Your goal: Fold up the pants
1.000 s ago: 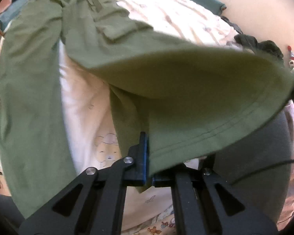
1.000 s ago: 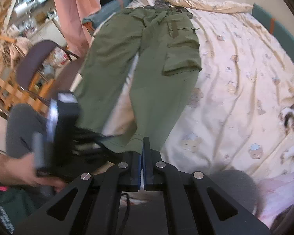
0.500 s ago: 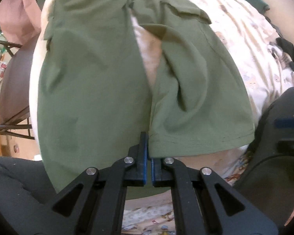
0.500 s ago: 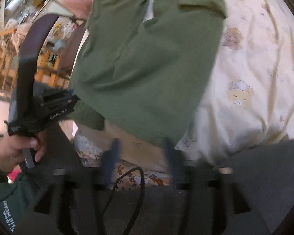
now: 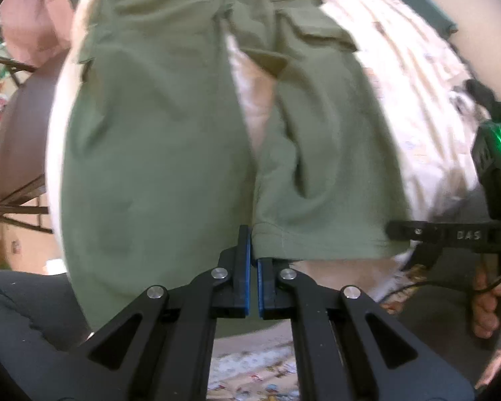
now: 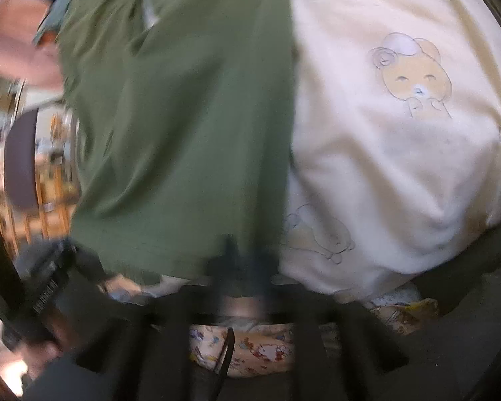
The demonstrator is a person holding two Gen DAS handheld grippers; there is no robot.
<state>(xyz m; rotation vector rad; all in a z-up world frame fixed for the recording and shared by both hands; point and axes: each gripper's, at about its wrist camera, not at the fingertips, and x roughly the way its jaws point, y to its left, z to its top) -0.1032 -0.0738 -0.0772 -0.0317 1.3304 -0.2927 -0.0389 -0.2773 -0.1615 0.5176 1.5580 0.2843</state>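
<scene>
Olive-green cargo pants [image 5: 150, 150] lie flat on the bed, waist far from me and both legs running toward me. My left gripper [image 5: 252, 260] is shut on the inner corner of the right leg's hem [image 5: 317, 237]. At that hem's outer corner is my right gripper [image 5: 395, 230], held by a hand [image 5: 484, 304]. The right wrist view is blurred. In it the right gripper [image 6: 242, 267] sits over the hem of the green leg [image 6: 183, 133], its jaws closing with the hem between them.
The cream sheet with bear prints [image 6: 400, 133] covers the bed to the right of the pants. A dark chair [image 5: 13, 153] and a person in pink [image 5: 33, 16] stand at the left. Something dark and furry [image 5: 477, 93] lies at the far right.
The lifted right leg has been brought over and laid flat beside the other leg, still in my left gripper. My right gripper opened, dropped toward the bed and closed at the hem.
</scene>
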